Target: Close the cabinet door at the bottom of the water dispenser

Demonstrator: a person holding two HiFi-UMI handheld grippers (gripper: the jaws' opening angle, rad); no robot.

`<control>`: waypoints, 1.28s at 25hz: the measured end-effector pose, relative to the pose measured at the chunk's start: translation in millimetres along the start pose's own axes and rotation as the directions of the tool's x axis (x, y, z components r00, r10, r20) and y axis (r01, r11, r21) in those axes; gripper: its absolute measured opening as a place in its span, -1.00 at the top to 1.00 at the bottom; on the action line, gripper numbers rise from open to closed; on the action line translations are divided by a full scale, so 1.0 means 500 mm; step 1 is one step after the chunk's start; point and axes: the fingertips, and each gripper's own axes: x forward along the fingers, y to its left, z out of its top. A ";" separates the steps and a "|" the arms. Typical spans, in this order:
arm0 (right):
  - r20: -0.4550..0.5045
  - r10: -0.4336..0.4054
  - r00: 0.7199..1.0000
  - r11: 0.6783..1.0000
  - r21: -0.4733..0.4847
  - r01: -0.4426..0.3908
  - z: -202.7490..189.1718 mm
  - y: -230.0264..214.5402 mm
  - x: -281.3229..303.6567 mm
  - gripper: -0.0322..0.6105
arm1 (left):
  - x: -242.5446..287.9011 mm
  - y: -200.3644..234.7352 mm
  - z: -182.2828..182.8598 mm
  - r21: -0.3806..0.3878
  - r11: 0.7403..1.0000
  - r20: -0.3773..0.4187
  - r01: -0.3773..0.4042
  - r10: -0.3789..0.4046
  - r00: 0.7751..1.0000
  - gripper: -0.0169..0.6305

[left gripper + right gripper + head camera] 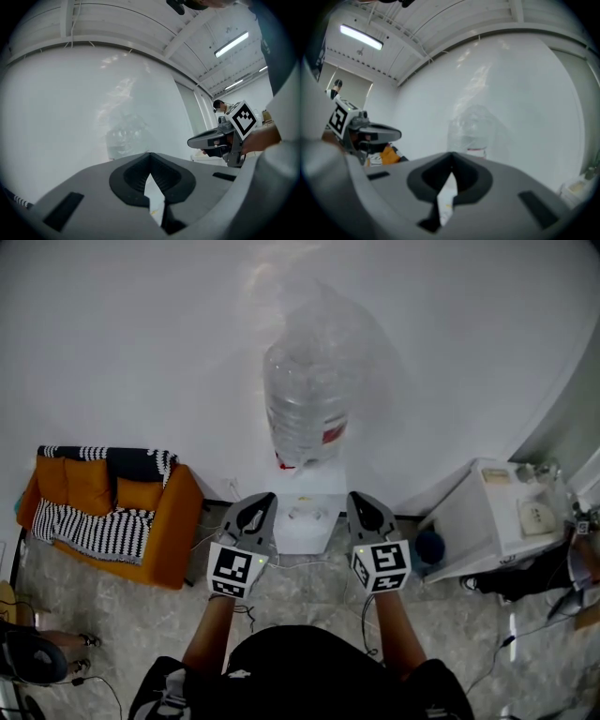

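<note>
1. Left tool [261, 501]: grey jaws meet at the tips; nothing is between them.
2. Right tool [362, 501]: jaws likewise pressed together and empty; it is alongside the left tool.
3. White water dispenser [309, 521] topped by a clear plastic bottle [302, 413] stands between both tools, just ahead; its bottom cabinet door is hidden in every view.

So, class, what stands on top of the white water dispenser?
A large clear water bottle, neck down, with a red label. The dispenser shows only its top; its front and bottom cabinet door are hidden from this steep overhead angle.
</note>
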 end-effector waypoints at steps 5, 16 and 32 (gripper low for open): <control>0.013 -0.012 1.000 1.000 0.010 0.011 0.002 -0.004 -0.009 0.79 | -0.010 0.002 0.005 0.000 1.000 0.007 0.002 -0.002 1.000 0.92; -0.006 0.002 1.000 1.000 -0.004 -0.002 -0.006 0.011 -0.015 0.79 | -0.017 -0.017 0.000 -0.015 1.000 0.016 0.014 -0.014 1.000 0.92; -0.022 0.033 0.999 0.999 -0.021 -0.034 -0.019 0.025 0.001 0.79 | -0.010 -0.024 -0.015 -0.069 0.998 0.008 0.000 0.000 1.000 0.92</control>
